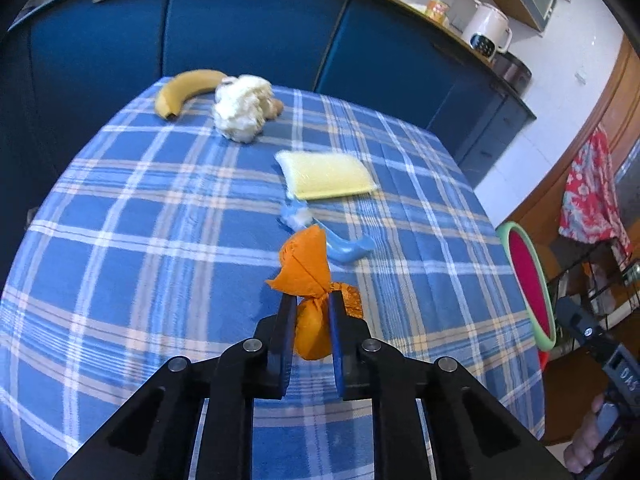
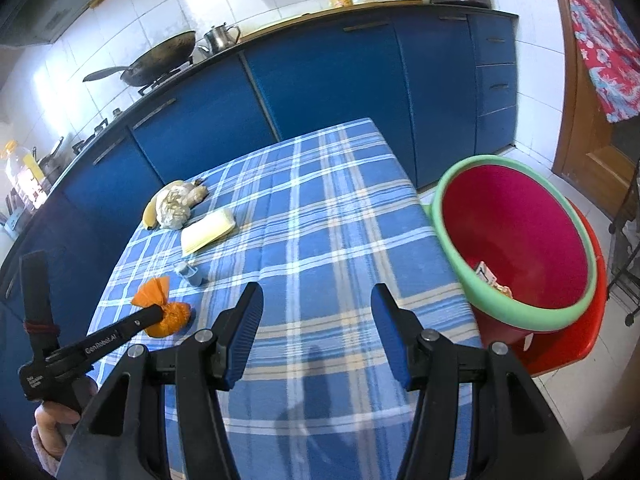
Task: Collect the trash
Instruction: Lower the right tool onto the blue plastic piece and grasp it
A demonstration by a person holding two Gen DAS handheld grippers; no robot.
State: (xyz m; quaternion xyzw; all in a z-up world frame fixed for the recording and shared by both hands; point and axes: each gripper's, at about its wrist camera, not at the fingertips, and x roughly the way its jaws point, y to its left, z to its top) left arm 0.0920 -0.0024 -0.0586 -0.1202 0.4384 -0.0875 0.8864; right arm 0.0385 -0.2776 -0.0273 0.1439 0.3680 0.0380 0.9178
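Black plastic linkage arms [image 1: 224, 392] with silver pivot screws [image 1: 253, 345]; blue-edged fingers [image 2: 244, 332]; white "GenRobot.AI" lettering [image 2: 101, 345].

Wide bare plaid counter [image 2: 320, 216] ahead of the spread right fingers [image 2: 246, 316] and through to the red basin [image 2: 516, 240] off the right edge; far left blocked by sponge [image 2: 208, 232], blue scrap [image 2: 190, 272], crumpled paper [image 2: 174, 206] and banana [image 2: 149, 214].

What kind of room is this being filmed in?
Most likely a home kitchen: a wok sits on a stove along blue cabinets, an electric kettle stands on the counter, and a checked tablecloth covers the table.
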